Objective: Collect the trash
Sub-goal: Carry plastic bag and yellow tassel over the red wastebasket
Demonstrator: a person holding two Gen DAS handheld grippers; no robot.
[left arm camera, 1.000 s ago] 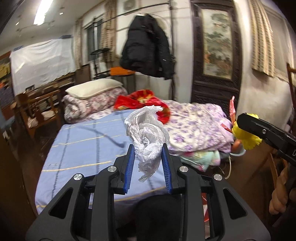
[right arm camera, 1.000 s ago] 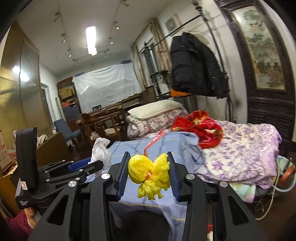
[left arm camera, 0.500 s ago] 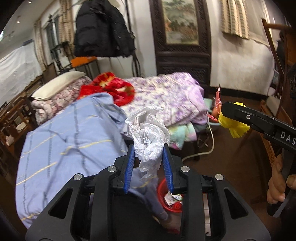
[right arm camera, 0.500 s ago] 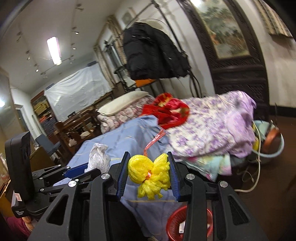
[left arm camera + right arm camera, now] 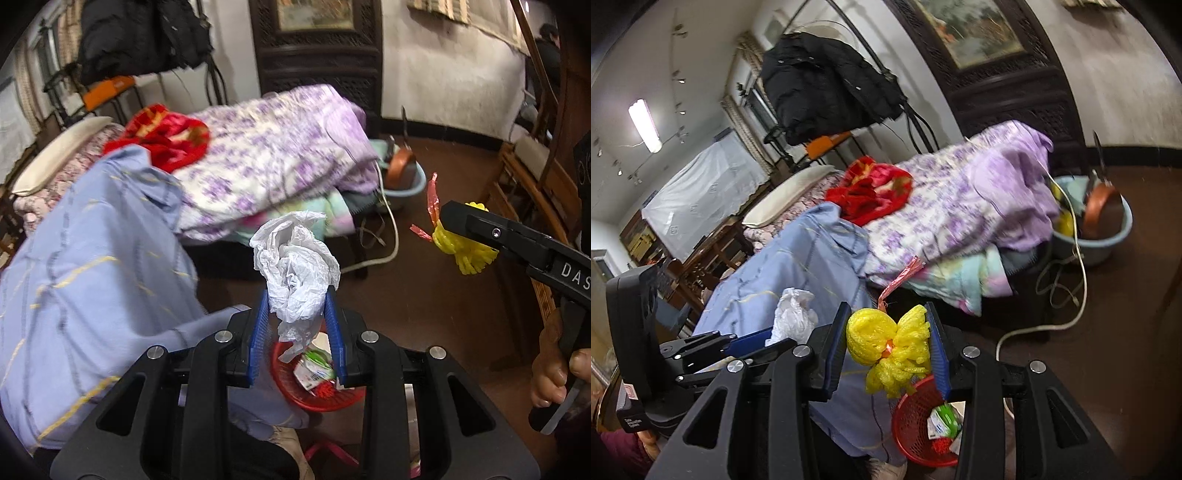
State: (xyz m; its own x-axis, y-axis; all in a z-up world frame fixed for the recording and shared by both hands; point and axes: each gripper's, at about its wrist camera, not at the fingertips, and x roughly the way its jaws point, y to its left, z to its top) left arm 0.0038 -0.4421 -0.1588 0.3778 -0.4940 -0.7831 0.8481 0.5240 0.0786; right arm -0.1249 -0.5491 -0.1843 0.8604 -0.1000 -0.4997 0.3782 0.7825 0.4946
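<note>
My left gripper is shut on a crumpled white plastic bag, held above a red mesh trash basket on the floor that holds a few wrappers. My right gripper is shut on a yellow foam net with a red plastic strip sticking up from it. The basket sits below and slightly right of it. In the left wrist view the right gripper holds the net at the right. In the right wrist view the left gripper and its bag are at the left.
A bed with a blue sheet, a purple floral quilt and a red blanket fills the left. A blue basin with a pan stands on the brown floor, with a white cable beside it. A wooden chair stands at the right.
Both grippers have swung right and tilted down, away from the bed. The red basket has come into fuller view beneath them. Both still hold their trash.
</note>
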